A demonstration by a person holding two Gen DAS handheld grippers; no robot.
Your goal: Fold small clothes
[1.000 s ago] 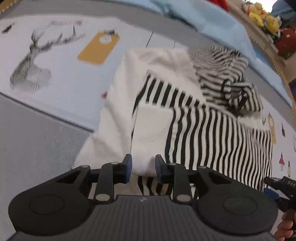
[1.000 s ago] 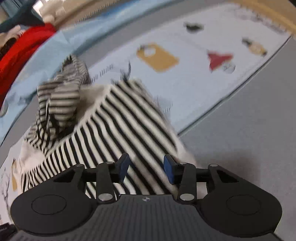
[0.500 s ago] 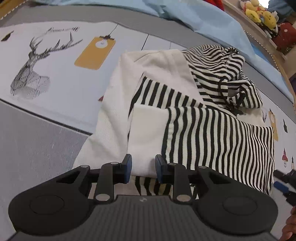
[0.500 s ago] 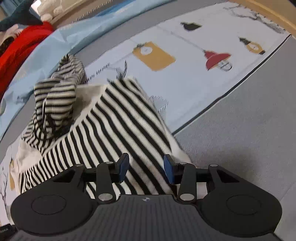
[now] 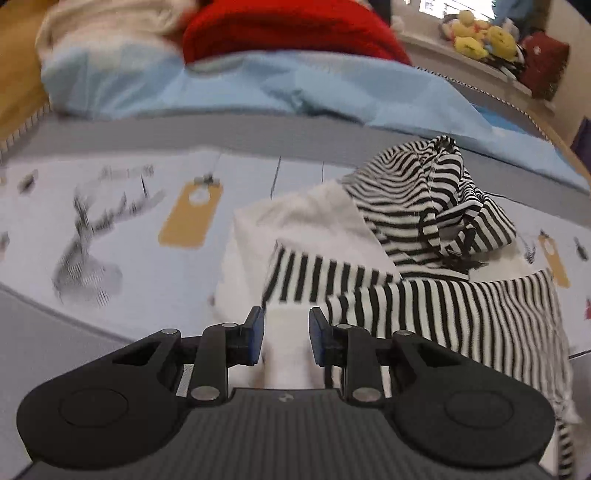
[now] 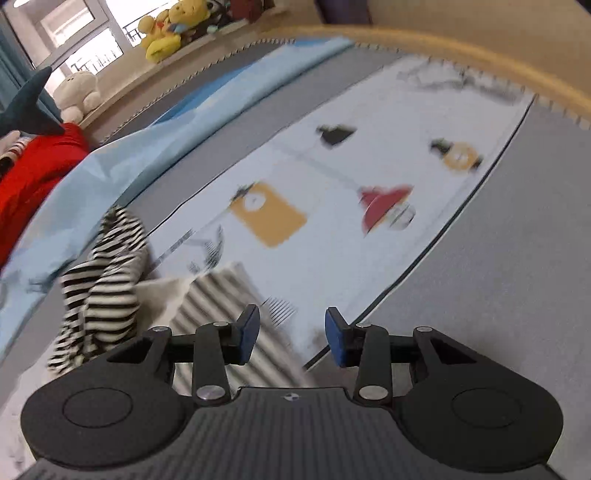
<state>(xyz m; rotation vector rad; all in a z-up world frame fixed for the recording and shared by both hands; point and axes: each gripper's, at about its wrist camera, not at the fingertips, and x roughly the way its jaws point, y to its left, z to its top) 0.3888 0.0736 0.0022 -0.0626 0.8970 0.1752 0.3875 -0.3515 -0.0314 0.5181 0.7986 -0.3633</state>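
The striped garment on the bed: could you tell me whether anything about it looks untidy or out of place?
Yes. The striped garment is only partly folded: its hood sits bunched and crumpled at the top instead of lying flat, and a white fold is between the pads of the left tool.

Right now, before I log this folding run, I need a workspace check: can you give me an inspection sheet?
Surface: printed mat on grey bedding, blurred.
Job's things: striped hoodie, partly folded, hood bunched.
Clutter: red cloth and light blue sheet behind.
Grippers: left gripper shut on the hoodie's white edge; right gripper open, jaws have just been closing, striped edge beneath, not pinched.
Cables: nothing seen.
Surroundings: plush toys on a window ledge.
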